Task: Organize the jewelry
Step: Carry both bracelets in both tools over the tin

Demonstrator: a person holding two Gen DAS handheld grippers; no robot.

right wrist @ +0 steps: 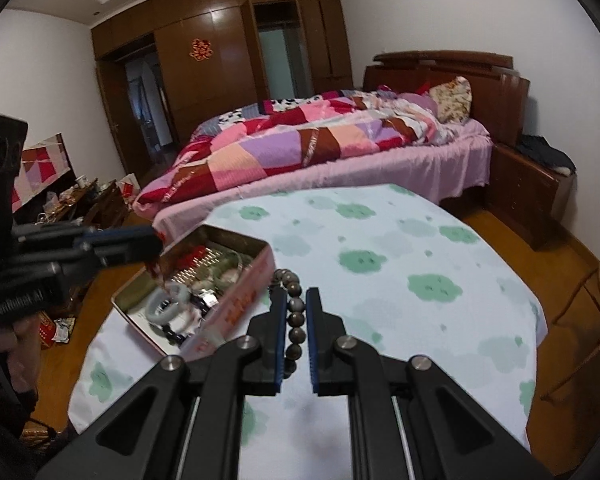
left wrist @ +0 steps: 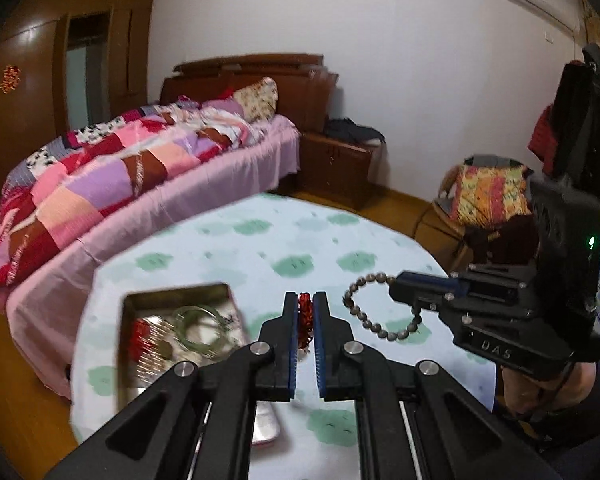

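My left gripper [left wrist: 305,300] is shut on a red beaded bracelet [left wrist: 305,322] and holds it above the table, just right of an open metal tin [left wrist: 129,344]. The tin [right wrist: 236,306] holds several bangles and other jewelry. My right gripper [right wrist: 296,296] is shut on a grey-brown bead bracelet [right wrist: 294,322], which hangs as a loop in the left wrist view [left wrist: 374,312]. In that view the right gripper [left wrist: 398,286] comes in from the right. In the right wrist view the left gripper [right wrist: 156,246] hovers over the tin's far left corner.
The round table [right wrist: 400,248] has a white cloth with green cloud prints. A tin lid [left wrist: 266,426] lies under my left gripper. A bed with a patchwork quilt [right wrist: 320,140] stands behind the table. A chair with a cushion [left wrist: 488,196] stands at the right.
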